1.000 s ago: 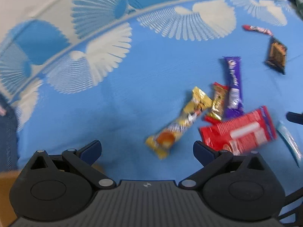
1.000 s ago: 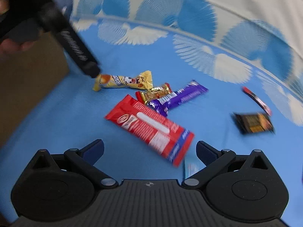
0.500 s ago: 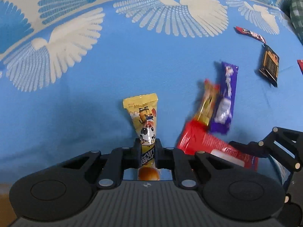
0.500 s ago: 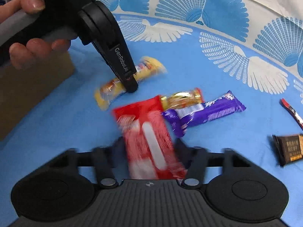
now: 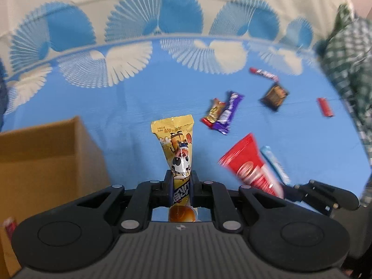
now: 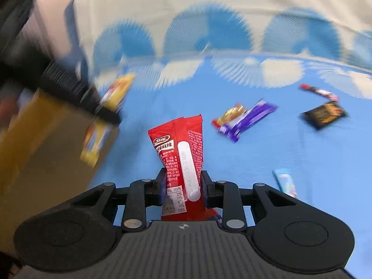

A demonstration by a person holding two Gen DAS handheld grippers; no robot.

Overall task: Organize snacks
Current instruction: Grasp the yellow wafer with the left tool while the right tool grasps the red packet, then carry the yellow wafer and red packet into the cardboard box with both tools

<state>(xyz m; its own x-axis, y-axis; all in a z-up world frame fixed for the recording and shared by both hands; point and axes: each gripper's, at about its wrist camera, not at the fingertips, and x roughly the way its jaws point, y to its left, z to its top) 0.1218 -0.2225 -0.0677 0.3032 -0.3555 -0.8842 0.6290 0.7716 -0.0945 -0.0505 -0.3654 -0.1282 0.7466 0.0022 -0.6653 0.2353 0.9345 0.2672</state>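
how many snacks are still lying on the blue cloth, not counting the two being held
6: gold bar touching purple bar; black packet; red-white stick beyond it; small red bar far right; light-blue packet nearest. Others may be hidden.

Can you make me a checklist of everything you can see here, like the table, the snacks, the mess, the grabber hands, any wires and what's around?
Surface: blue cloth with white fan shapes, no bare table showing.
Job's things: yellow snack and red packet, both lifted; cardboard box at the left.
Clutter: gold bar touching purple bar; dark square packet; thin red stick; small red bar; light blue wrapper, all lying on the cloth.
Grippers: left gripper clamps the yellow snack; right gripper clamps the red packet.
Cables: nothing seen.
Surroundings: green checked fabric at the right edge.
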